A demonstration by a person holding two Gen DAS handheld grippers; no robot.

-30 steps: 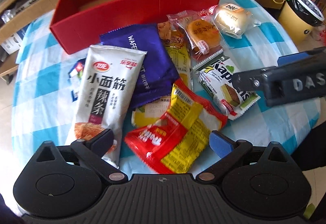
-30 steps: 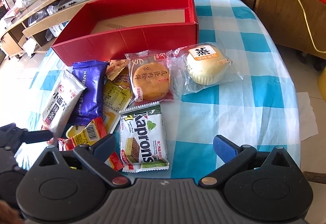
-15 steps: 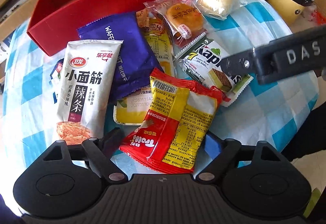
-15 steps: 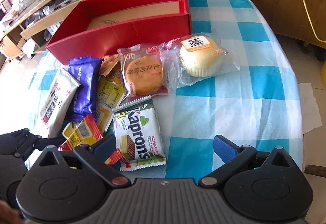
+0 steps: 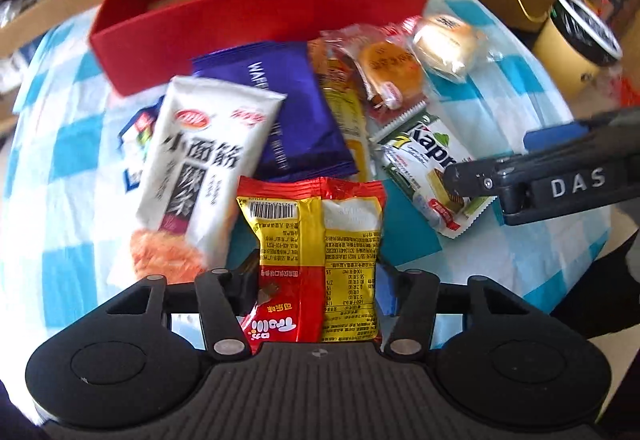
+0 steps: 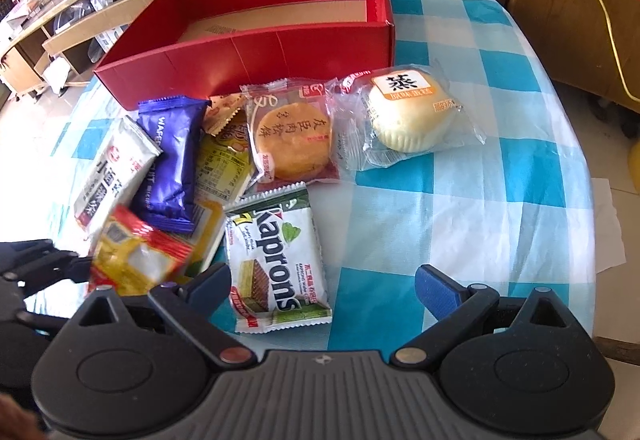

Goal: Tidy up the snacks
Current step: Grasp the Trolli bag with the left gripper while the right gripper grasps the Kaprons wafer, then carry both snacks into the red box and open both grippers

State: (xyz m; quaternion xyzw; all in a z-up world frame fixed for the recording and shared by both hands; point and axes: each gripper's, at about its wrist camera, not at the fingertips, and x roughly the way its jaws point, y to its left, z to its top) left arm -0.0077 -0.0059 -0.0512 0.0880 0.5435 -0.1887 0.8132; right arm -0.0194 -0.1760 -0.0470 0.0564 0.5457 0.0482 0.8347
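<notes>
Meanwhile, on a surface (image 6: 460, 199) covered in a blue-and-white checked cloth, the left gripper (image 5: 318, 284) has just been closing its fingers and now pinches a red-and-yellow snack packet (image 5: 316, 240) between them, one finger pressed against each side of the wrapper. The packet stands barcode-up in front of that gripper, its printed back facing the left wrist camera. Seen from the right wrist camera, the same packet (image 6: 136, 260) is at the lower left, blurred, with the left gripper's dark frame beside it.

The right gripper (image 6: 324, 286) hovers with its blue-tipped fingers (image 6: 434, 286) spread wide and nothing between the pads; a green-and-white Kaprons wafer pack (image 6: 276, 260) lies flat on the cloth just below and between them. From the left view, the right gripper (image 5: 500, 159) reaches in from the right edge above that wafer pack (image 5: 432, 167).

The remaining snacks sit in a loose pile in front of an open red box (image 6: 256, 51), which stands at the far side of the surface with only a brown cardboard floor showing inside. A white noodle-snack bag (image 5: 200, 167) lies beside and partly over a purple wafer packet (image 5: 296, 111); a yellow packet (image 6: 222, 163) is tucked under their edges. A round golden pastry in clear wrap (image 6: 292, 139) rests next to a pale steamed cake in clear wrap (image 6: 408, 119), both near the box's front wall.
</notes>
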